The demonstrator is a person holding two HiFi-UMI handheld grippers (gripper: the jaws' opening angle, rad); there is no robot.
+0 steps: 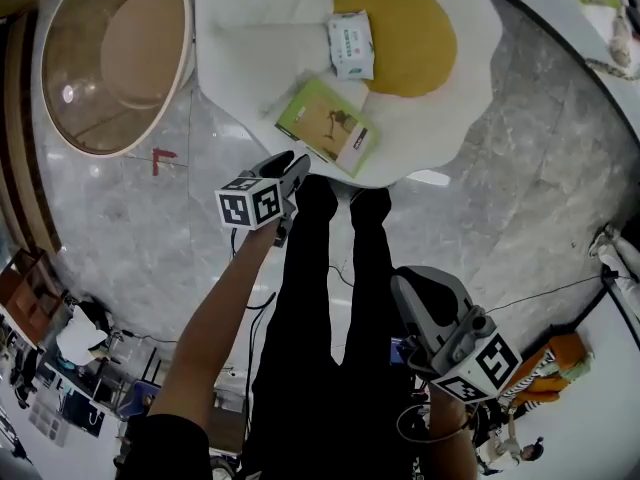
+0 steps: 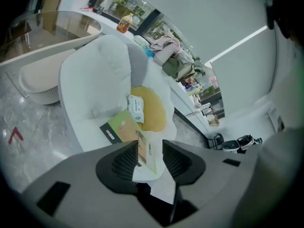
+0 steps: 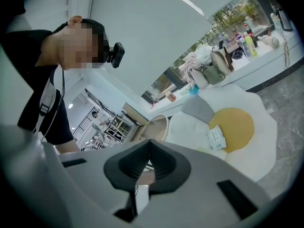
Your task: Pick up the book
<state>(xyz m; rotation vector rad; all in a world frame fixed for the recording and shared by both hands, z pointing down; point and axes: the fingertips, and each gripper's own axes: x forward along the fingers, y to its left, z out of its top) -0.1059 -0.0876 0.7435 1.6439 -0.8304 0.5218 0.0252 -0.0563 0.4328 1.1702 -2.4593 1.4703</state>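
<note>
The book [image 1: 328,125], green-covered, lies flat near the front edge of a white egg-shaped seat [image 1: 250,28], beside its yellow cushion [image 1: 400,28]. A small tissue pack [image 1: 351,45] rests on the cushion's edge. My left gripper [image 1: 297,168] hovers just short of the seat's front edge, pointing down at the book, jaws open. In the left gripper view the book [image 2: 124,129] shows through the gap of the left gripper [image 2: 150,148], with nothing touching the pads. My right gripper [image 1: 408,286] hangs low beside the person's legs, shut and empty; in its own view the right gripper [image 3: 148,148] has its jaws together.
A round glass-topped table [image 1: 110,58] stands left of the seat. The person's black-clad legs [image 1: 330,298] stand between the two grippers. A red mark [image 1: 160,158] is on the marble floor. A counter with a bottle [image 2: 126,23] runs behind the seat.
</note>
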